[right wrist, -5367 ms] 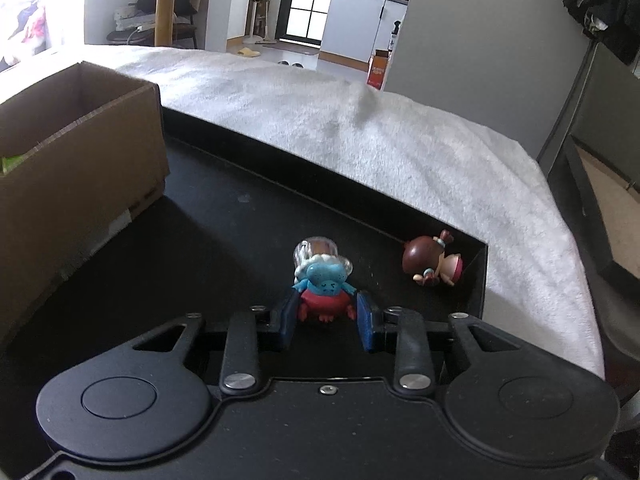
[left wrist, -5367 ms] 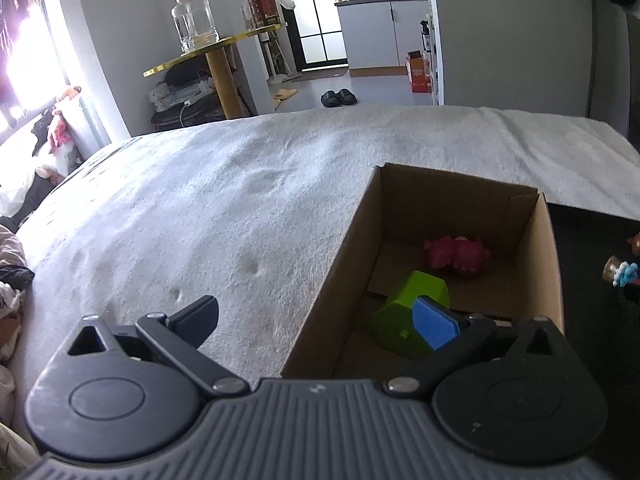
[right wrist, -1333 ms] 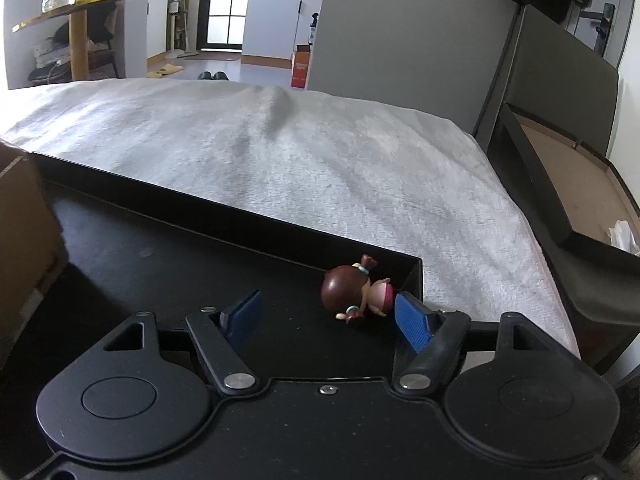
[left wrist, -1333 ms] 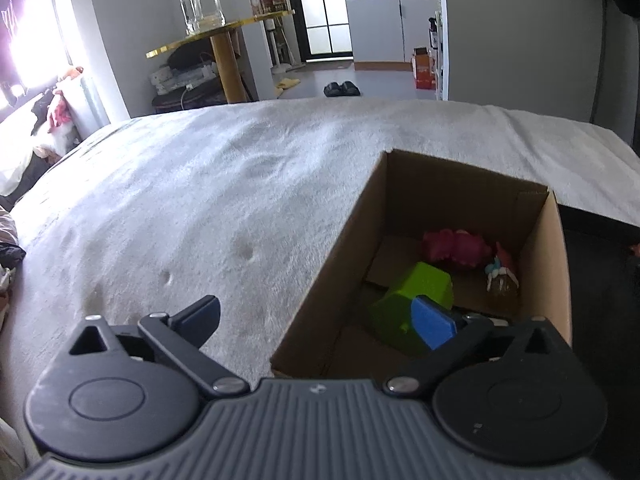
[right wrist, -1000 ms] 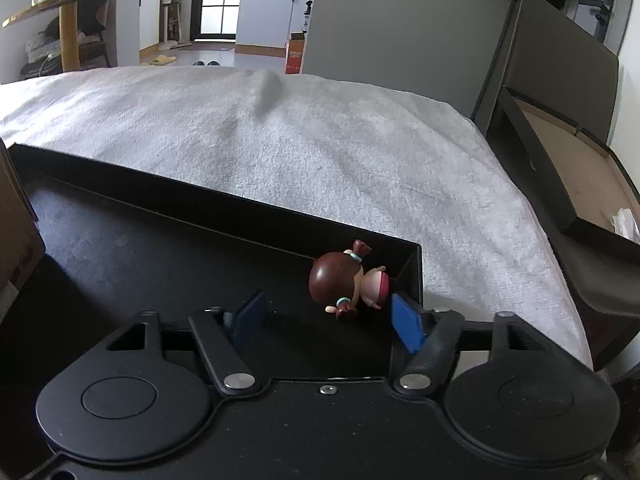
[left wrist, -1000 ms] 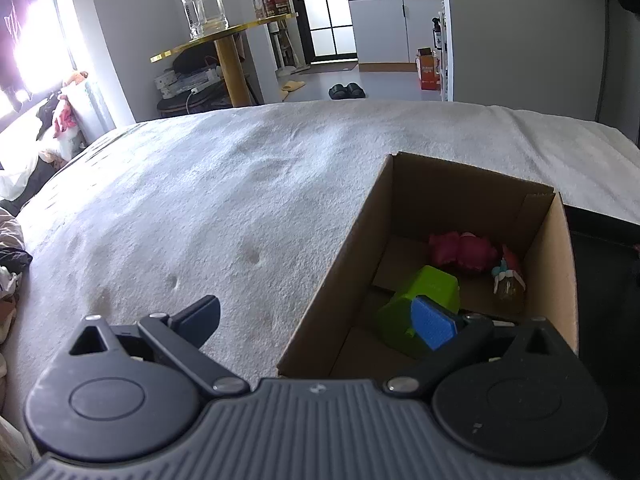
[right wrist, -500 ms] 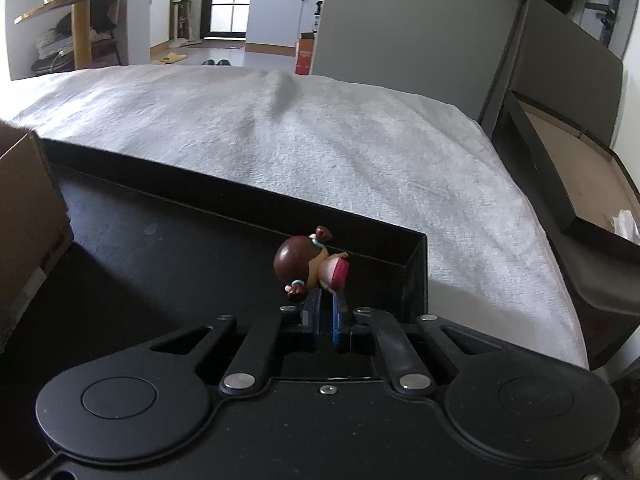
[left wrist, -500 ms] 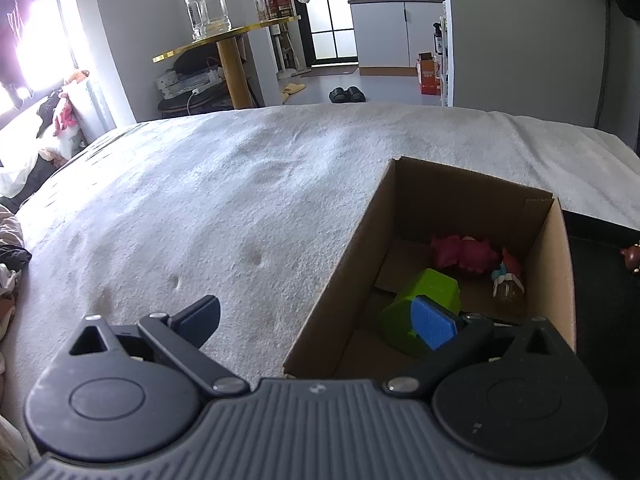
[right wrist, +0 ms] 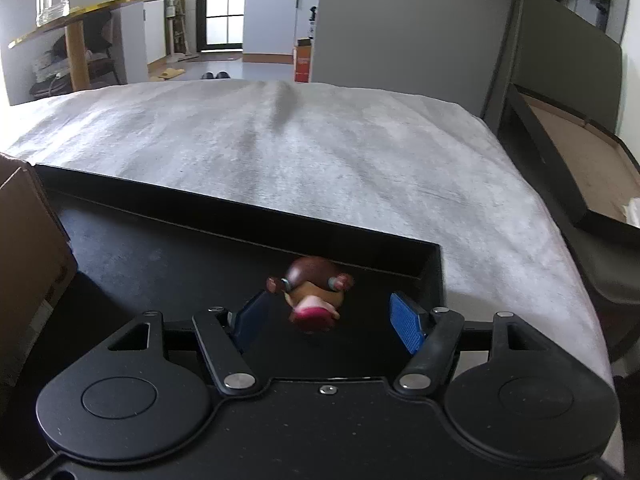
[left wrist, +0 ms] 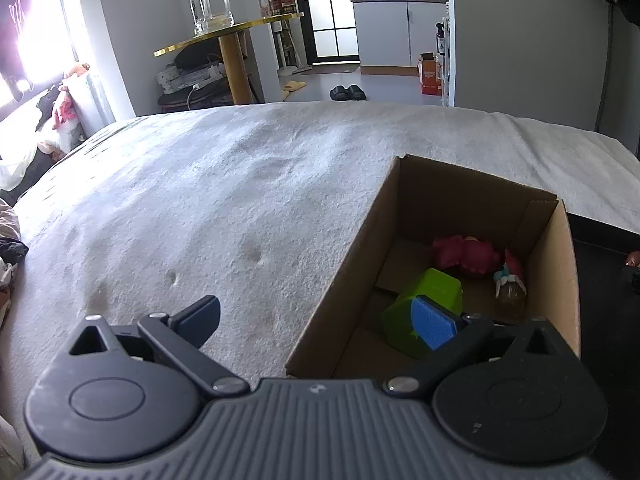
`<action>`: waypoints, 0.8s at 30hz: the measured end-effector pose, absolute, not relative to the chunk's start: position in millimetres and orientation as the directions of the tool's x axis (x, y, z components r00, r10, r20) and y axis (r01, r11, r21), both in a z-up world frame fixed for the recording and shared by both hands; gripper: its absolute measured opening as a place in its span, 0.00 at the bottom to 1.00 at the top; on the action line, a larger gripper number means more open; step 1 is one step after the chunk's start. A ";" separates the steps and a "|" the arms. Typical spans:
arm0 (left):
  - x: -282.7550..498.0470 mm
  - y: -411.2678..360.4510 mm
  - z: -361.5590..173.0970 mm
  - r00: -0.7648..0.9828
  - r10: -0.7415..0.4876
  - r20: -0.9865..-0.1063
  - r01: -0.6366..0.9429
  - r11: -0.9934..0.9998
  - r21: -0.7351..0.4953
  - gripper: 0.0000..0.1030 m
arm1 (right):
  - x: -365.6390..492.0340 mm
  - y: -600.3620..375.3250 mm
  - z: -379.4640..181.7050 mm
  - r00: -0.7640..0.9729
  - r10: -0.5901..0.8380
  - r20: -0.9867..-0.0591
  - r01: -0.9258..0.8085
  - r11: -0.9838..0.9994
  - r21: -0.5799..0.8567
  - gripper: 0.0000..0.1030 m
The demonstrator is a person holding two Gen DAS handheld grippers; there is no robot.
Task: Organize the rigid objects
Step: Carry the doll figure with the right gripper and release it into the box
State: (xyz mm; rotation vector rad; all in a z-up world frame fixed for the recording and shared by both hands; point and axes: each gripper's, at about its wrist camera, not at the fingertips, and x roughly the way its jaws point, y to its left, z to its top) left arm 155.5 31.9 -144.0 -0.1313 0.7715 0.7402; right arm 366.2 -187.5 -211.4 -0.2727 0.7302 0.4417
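Picking the brown-haired doll figurine (right wrist: 316,294) from the black tray (right wrist: 168,256). Right gripper (right wrist: 326,316) jaws opening, doll between, untouched; left gripper (left wrist: 316,320) spread wide. Needs re-closing, then carrying toward cardboard box (right wrist: 28,264) at nine o'clock.

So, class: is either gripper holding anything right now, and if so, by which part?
Nothing is held. The right gripper is opening around the doll, pads clear of it; the left gripper is open and empty.

Glass jar (left wrist: 210,2) on gold table (left wrist: 230,30), slippers (left wrist: 347,92)
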 end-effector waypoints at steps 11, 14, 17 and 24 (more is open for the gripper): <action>153.0 32.9 -143.8 0.485 0.553 -0.678 -0.652 0.745 0.141 0.98 | 350.7 -179.2 -204.8 0.640 0.319 -0.699 -0.531 0.841 -0.103 0.29; 152.0 33.2 -143.3 0.491 0.546 -0.679 -0.648 0.750 0.135 0.98 | 339.2 -180.1 -196.0 0.647 0.320 -0.692 -0.530 0.841 -0.108 0.29; 150.5 33.3 -143.9 0.494 0.539 -0.682 -0.644 0.754 0.130 0.98 | 328.4 -179.9 -185.6 0.651 0.325 -0.686 -0.530 0.842 -0.105 0.29; 147.0 31.5 -142.7 0.509 0.536 -0.674 -0.626 0.767 0.137 0.98 | 309.1 -164.4 -161.2 0.672 0.351 -0.652 -0.563 0.814 -0.143 0.29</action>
